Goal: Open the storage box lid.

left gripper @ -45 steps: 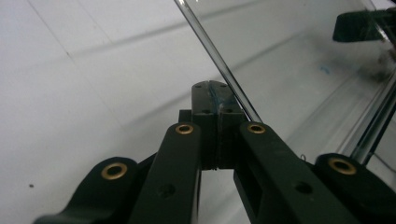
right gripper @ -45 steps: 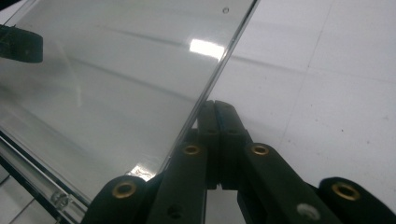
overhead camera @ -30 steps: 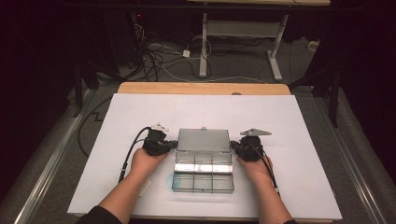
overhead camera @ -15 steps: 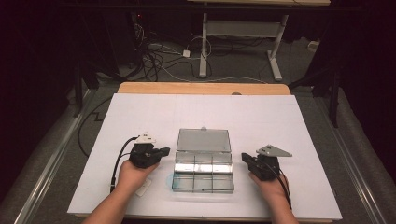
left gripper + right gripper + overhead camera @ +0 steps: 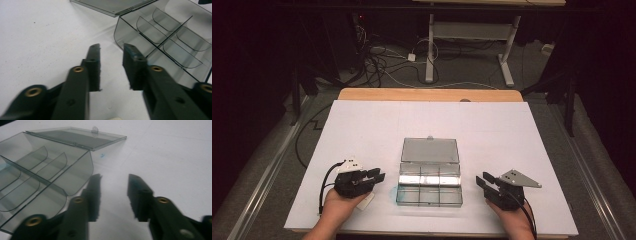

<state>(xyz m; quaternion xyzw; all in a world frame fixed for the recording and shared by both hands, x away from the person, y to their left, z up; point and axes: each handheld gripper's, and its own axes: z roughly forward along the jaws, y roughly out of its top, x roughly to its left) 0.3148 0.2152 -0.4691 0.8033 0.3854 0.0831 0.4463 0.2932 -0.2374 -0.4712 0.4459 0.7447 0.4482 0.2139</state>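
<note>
Item: clear compartment box (image 5: 429,177), smoky transparent plastic, lying open at the lower centre of the high view on the white table sheet (image 5: 512,135). Its lid (image 5: 430,150) is folded back flat toward the upper part of the frame, a small latch tab on its far edge. The tray half is split by curved dividers into six compartments, with nothing visible in any of them.

Left gripper (image 5: 377,176): lower left of the high view, held in the person's left hand (image 5: 343,202), pointing right toward the box and standing just beside its left wall without touching. In the left gripper view (image 5: 111,50) the two black jaws are spread, having just been opening, with bare white sheet between them; the box's rounded corner (image 5: 160,37) lies at the upper right of that frame.

Right gripper (image 5: 482,181): lower right of the high view, held in the right hand (image 5: 512,215), grey three-cornered plate (image 5: 519,178) on top, pointing left toward the box and clear of its right wall. In the right gripper view (image 5: 113,181) the jaws are likewise parted, having just been opening, with nothing between them; the box (image 5: 45,175) fills the left of that frame.

Surroundings: wooden table edge (image 5: 427,94) beyond the sheet; cables (image 5: 382,65) on the dark floor at upper left; a white table frame (image 5: 472,35) at the top.
</note>
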